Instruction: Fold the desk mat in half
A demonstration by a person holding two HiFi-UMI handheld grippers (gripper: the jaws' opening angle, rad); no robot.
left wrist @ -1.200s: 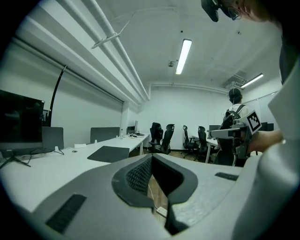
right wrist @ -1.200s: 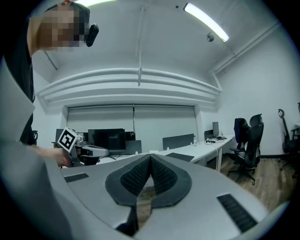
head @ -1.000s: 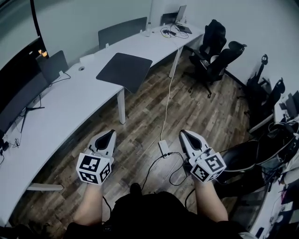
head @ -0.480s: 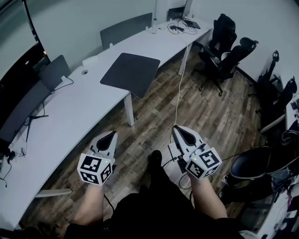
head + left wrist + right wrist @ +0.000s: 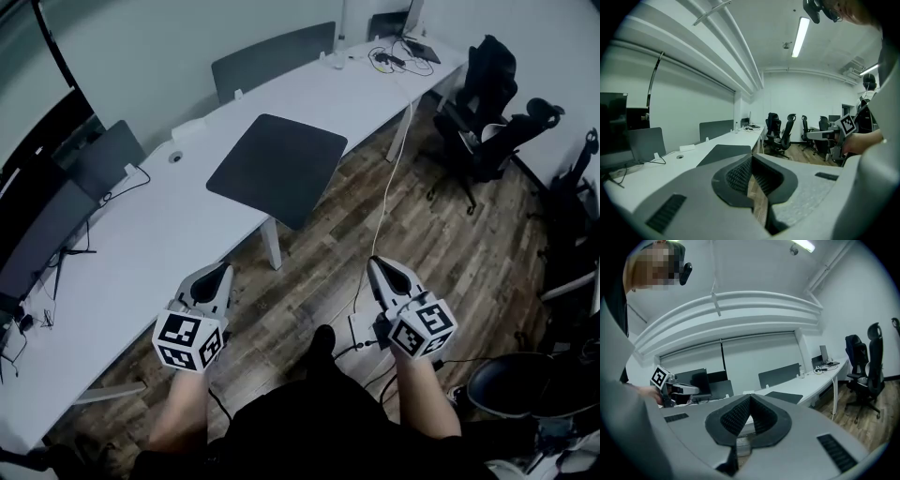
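A dark grey desk mat (image 5: 278,167) lies flat on the long white desk (image 5: 122,253), one corner hanging over the desk's front edge. It also shows ahead in the left gripper view as the mat (image 5: 723,151) and in the right gripper view as the mat (image 5: 783,396). My left gripper (image 5: 225,270) is shut and empty, held over the wooden floor just off the desk's edge. My right gripper (image 5: 375,263) is shut and empty too, further right over the floor. Both are well short of the mat.
A desk leg (image 5: 273,246) stands below the mat. A white cable (image 5: 384,211) hangs from the desk to a power strip (image 5: 361,330) on the floor. Grey dividers (image 5: 272,58), monitors (image 5: 42,234) and black office chairs (image 5: 492,103) stand around. A dark shoe (image 5: 322,339) shows between the grippers.
The whole view has advanced toward the desk: the mat and desk sit closer and lower in the head view. Both grippers stayed shut and moved forward with the person.
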